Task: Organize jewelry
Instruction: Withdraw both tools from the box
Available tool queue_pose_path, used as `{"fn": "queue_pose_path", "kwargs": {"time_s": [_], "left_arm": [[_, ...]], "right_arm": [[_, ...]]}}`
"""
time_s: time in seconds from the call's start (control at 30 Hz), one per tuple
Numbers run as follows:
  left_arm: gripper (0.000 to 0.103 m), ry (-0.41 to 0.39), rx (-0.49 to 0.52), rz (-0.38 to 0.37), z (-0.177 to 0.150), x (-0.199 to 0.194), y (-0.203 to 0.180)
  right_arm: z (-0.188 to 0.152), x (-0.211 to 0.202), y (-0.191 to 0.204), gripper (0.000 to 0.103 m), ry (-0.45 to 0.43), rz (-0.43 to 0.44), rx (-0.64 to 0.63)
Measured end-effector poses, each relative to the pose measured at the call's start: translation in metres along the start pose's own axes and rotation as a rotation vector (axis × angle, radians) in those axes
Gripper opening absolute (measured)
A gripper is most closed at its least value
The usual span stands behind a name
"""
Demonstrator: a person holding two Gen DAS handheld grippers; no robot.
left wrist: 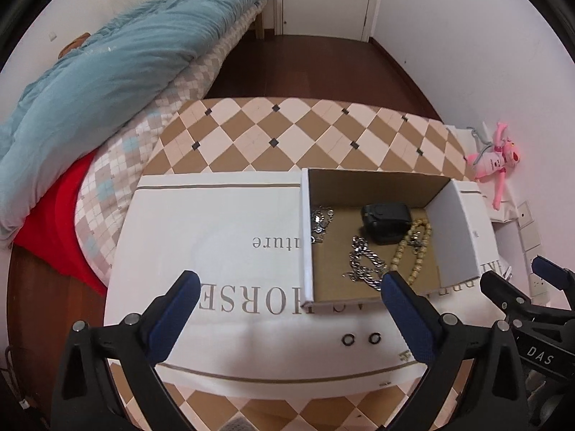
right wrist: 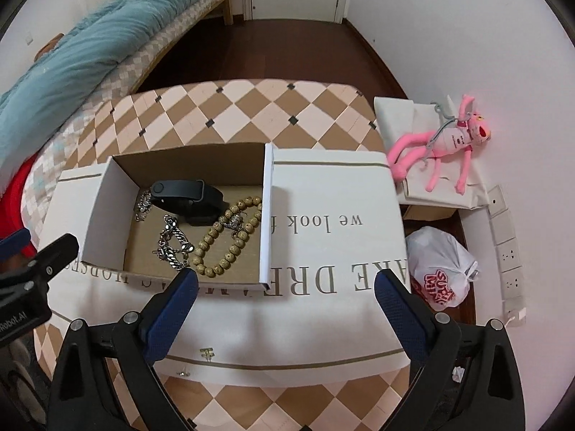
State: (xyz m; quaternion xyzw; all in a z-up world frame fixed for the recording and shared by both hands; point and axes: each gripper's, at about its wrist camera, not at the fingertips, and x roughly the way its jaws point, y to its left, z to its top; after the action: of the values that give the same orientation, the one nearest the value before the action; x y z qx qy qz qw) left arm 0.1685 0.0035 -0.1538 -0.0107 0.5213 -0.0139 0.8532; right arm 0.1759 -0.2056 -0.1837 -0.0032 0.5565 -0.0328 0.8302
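An open cardboard box point(left wrist: 463, 230) point(right wrist: 104, 201) sits on a white printed cloth. Inside lie a black wristband point(left wrist: 386, 222) point(right wrist: 187, 201), a silver chain bracelet point(left wrist: 364, 264) point(right wrist: 174, 244), a wooden bead bracelet point(left wrist: 413, 251) point(right wrist: 230, 233) and a small silver piece point(left wrist: 320, 222) point(right wrist: 143, 204). Two black rings point(left wrist: 361, 339) lie on the cloth in front of the box. A small gold earring point(right wrist: 206, 352) and a tiny silver piece point(right wrist: 183, 372) lie near the cloth's front edge. My left gripper point(left wrist: 287, 309) and right gripper point(right wrist: 284, 305) are both open and empty, hovering before the box.
The white cloth point(left wrist: 215, 222) point(right wrist: 341, 251) covers a checkered table point(left wrist: 273, 129). A bed with a blue quilt point(left wrist: 100, 72) is at the left. A pink plush toy point(right wrist: 442, 143), a white plastic bag point(right wrist: 442, 269) and wall sockets point(right wrist: 506, 248) are at the right.
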Motion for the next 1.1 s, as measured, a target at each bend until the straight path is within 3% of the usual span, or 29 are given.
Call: {"fn": "queue_pose_path", "kwargs": {"time_s": [0.27,0.77,0.97,1.1], "left_arm": [[0.103,-0.059,-0.024,0.008,-0.01,-0.046,-0.003],[0.103,-0.183,0.053,-0.022,-0.022,-0.134,-0.023],[0.103,-0.191,0.037,-0.004,-0.025,-0.143,-0.023],[0.103,-0.193,0.018,0.031,-0.03,-0.134,-0.018]], "right_arm": [[-0.014,-0.054,-0.01,0.1,-0.098,0.014,0.022],[-0.032,-0.159,-0.024,0.1,-0.276,0.021,0.043],[-0.036,-0.179,-0.031,0.1,-0.298,0.051,0.068],[-0.038,-0.17,-0.032,0.1,-0.266,0.064,0.082]]}}
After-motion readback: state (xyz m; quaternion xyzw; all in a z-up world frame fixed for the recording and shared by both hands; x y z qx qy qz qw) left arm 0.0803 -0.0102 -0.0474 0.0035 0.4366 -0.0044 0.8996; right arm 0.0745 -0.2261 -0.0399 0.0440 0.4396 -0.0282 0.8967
